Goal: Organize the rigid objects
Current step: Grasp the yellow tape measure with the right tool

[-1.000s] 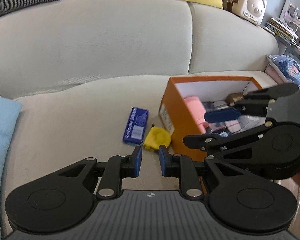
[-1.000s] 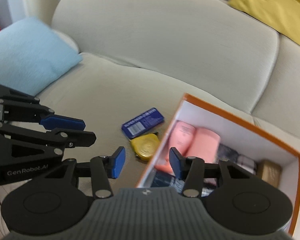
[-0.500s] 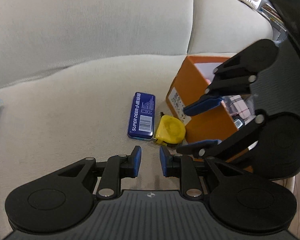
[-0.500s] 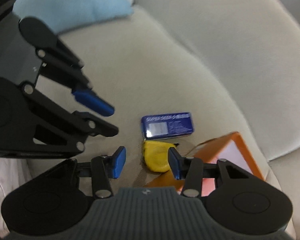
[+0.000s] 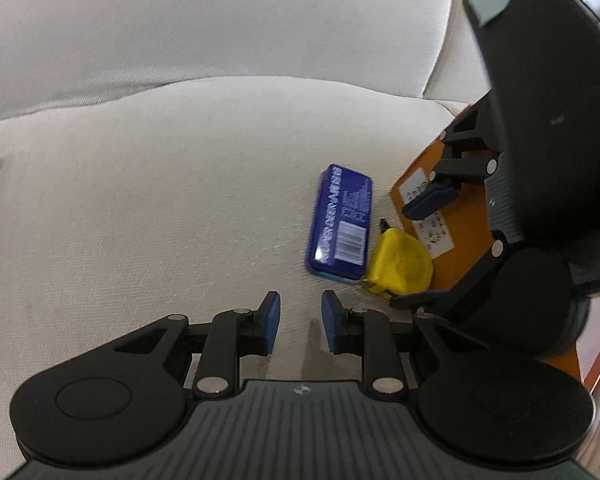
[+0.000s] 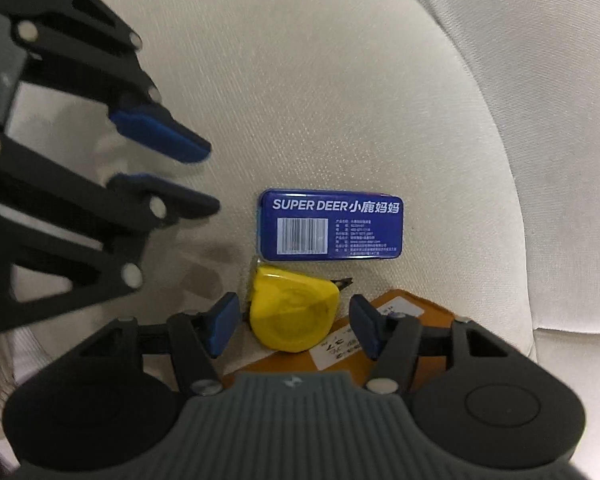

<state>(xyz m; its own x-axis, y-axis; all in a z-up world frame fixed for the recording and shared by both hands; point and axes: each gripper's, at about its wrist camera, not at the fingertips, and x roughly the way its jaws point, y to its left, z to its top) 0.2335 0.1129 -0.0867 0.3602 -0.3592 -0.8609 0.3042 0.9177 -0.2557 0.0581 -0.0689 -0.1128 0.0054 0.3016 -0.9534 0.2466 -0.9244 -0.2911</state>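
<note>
The right gripper (image 6: pixel 294 326) points steeply down at the sofa seat (image 6: pixel 340 100). Its jaws are opening, and the yellow tape measure (image 6: pixel 294 312) lies between them on the cushion. The blue pads (image 6: pixel 222 324) stand a little away from its sides, so they do not press on it. The small dark tip of the tape sticks out toward the right finger.

Just beyond the tape measure, straight ahead of this gripper, lies the blue tin (image 6: pixel 330 224). It is flat on the seat with its barcode label up, and its near long edge touches the tape measure or almost touches it; I cannot tell which. Under the right finger and the body of the gripper is the corner of the orange box (image 6: pixel 412 312), with a white label on its side. The tape measure rests against this box.

The left gripper (image 5: pixel 298 322) is over bare cushion, to the left of the right one. Its jaws are opening too, with a narrow gap and nothing between them. From this gripper, the blue tin (image 5: pixel 342 222) is ahead and a little to the right, the tape measure (image 5: pixel 402 266) is beside the tin, and the orange box (image 5: pixel 460 240) is further right, partly hidden by the right gripper (image 5: pixel 420 252).
</note>
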